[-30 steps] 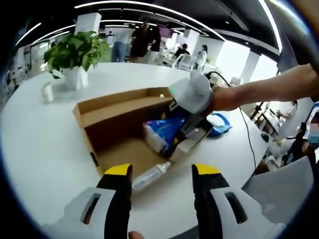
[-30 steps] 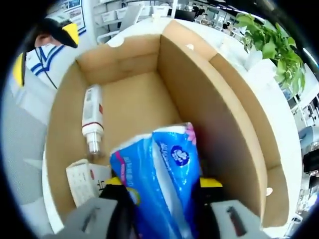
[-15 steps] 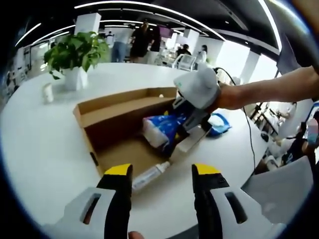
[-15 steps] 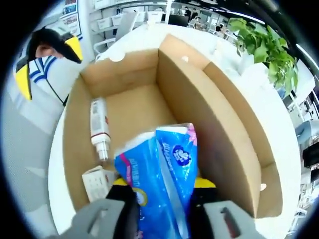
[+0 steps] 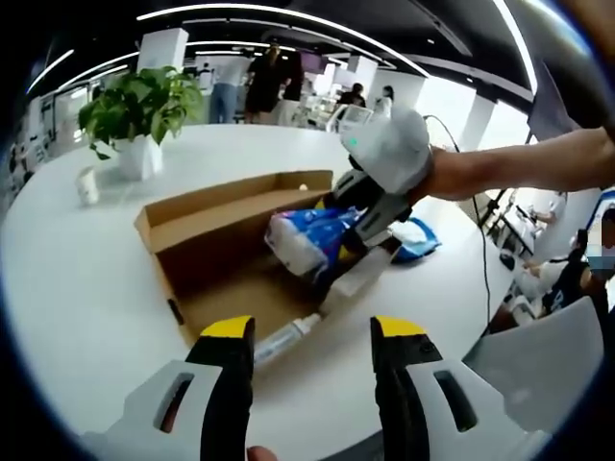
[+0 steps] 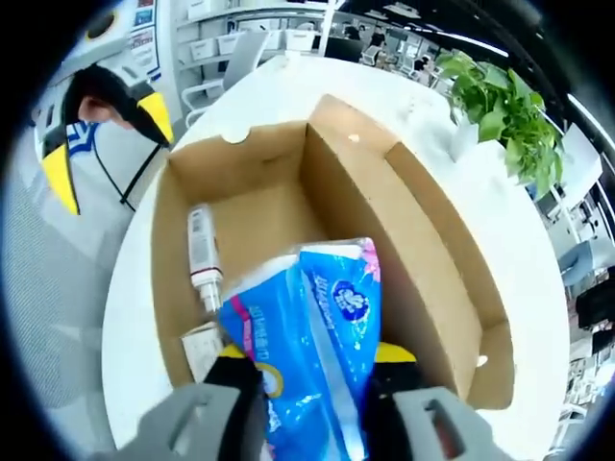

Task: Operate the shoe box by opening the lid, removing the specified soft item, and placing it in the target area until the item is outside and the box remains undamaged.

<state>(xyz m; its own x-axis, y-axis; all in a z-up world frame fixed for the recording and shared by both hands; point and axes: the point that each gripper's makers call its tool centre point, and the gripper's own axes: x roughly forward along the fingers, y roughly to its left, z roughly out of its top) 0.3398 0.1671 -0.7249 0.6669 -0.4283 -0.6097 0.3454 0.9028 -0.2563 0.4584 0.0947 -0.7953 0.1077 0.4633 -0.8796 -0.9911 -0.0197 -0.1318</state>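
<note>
White and round, the surface point(image 5: 86, 288) carries an open cardboard shoe box point(image 5: 207, 240), and a potted plant point(image 5: 135, 110) is seen behind it in a large bright office. The lid of the box is folded back, so the opening step can be judged as done.

The soft item, a blue tissue pack point(image 6: 307, 336), is clamped between the fingers of the right gripper point(image 6: 307, 360). In the left gripper view the pack point(image 5: 307, 235) is seen raised above the box, close to its far wall. A small bottle point(image 6: 202, 264) and a small white carton point(image 6: 200, 344) are lying on the box floor.

Some risks can be judged from here. The pack is soft and is held only by one part, so it could slip out if the hand is moved quickly. If the pack is carried too low, the box wall or the lid could be caught and bent. The blue item point(image 5: 415, 237) lying on the surface beside the box could also be pushed.

The right gripper point(image 5: 380, 173) is reached in from the right, with the forearm almost level and the fingers pointing down into the box. The left gripper point(image 5: 312, 331) is held low before the box, with its fingers apart and nothing between them.
</note>
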